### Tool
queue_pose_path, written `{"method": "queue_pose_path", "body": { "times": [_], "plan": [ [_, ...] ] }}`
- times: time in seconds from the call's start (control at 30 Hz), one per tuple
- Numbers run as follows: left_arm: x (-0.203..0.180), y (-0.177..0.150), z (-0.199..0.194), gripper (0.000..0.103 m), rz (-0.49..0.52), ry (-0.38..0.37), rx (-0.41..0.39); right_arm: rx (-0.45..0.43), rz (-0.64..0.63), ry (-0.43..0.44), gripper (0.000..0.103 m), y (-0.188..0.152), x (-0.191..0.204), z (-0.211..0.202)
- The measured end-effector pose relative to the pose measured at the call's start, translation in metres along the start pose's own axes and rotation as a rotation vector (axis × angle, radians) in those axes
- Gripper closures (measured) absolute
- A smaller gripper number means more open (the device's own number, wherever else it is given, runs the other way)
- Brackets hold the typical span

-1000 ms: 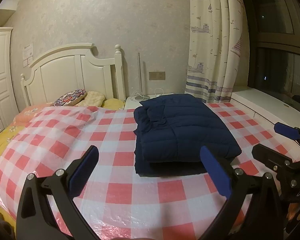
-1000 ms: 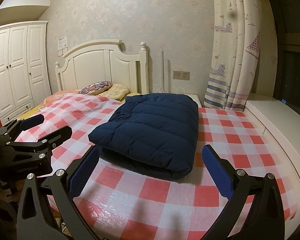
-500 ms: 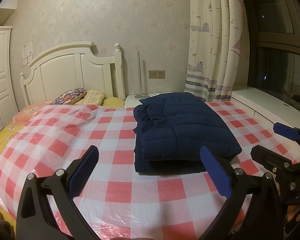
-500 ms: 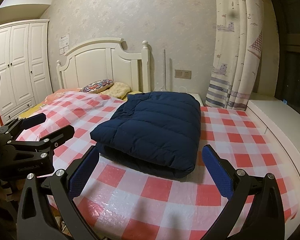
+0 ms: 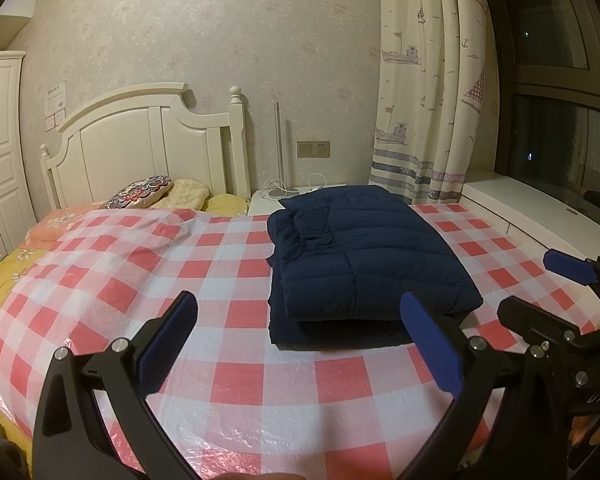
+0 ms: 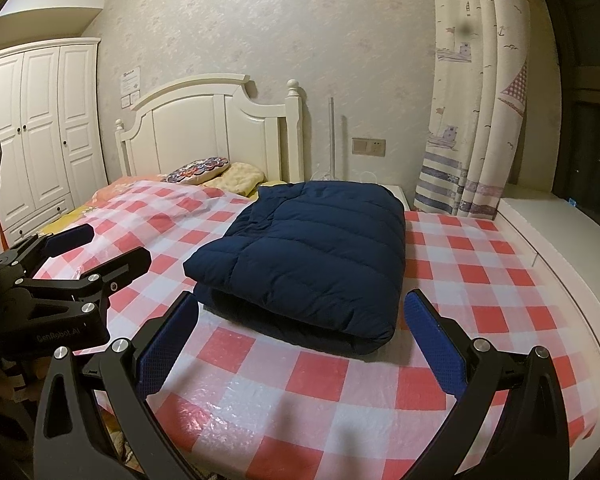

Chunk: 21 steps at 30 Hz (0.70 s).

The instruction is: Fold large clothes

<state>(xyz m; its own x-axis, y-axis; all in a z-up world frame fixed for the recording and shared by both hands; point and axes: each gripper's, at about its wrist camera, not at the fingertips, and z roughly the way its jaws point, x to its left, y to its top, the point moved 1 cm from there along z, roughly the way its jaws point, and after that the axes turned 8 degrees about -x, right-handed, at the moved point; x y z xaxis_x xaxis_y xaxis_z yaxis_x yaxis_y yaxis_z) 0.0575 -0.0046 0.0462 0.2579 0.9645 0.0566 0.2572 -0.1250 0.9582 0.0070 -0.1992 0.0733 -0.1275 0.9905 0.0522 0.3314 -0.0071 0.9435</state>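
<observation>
The folded down jacket [image 5: 364, 252] is dark navy all over, quilted in horizontal channels. It lies on a plastic sheet [image 5: 220, 264] checked in red, pink and white. Beneath the sheet, the bedding [image 5: 4, 272] is yellow with white daisies. The headboard [image 5: 148, 144] and wardrobe [image 6: 40, 128] are cream-white. One pillow [image 5: 142, 197] carries a scalloped pattern in purple, red and white — the one beside it [image 5: 188, 194] is pale yellow. The curtain [image 5: 428, 80] is cream, printed with sailing boats above grey-blue stripes. Both grippers [image 5: 300, 340] [image 6: 302, 344] are black with blue pads [image 5: 430, 344].
</observation>
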Motion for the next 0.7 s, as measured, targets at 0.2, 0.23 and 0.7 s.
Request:
{"method": "queue_pose_path", "body": {
  "times": [0.2,0.23,0.7],
  "plan": [
    [0.0,-0.002,0.001,0.002,-0.007,0.0,0.009,0.006,-0.001,0.006,0.004,-0.002,-0.002,0.002],
    [0.0,-0.003,0.001,0.002,-0.008,0.0,0.01,0.006,-0.001,0.007,0.004,-0.002,-0.002,0.002],
    [0.062,-0.001,0.071,0.002,-0.031,0.029,0.124,0.075,0.047,-0.052,0.004,-0.012,-0.064,0.031]
  ]
}}
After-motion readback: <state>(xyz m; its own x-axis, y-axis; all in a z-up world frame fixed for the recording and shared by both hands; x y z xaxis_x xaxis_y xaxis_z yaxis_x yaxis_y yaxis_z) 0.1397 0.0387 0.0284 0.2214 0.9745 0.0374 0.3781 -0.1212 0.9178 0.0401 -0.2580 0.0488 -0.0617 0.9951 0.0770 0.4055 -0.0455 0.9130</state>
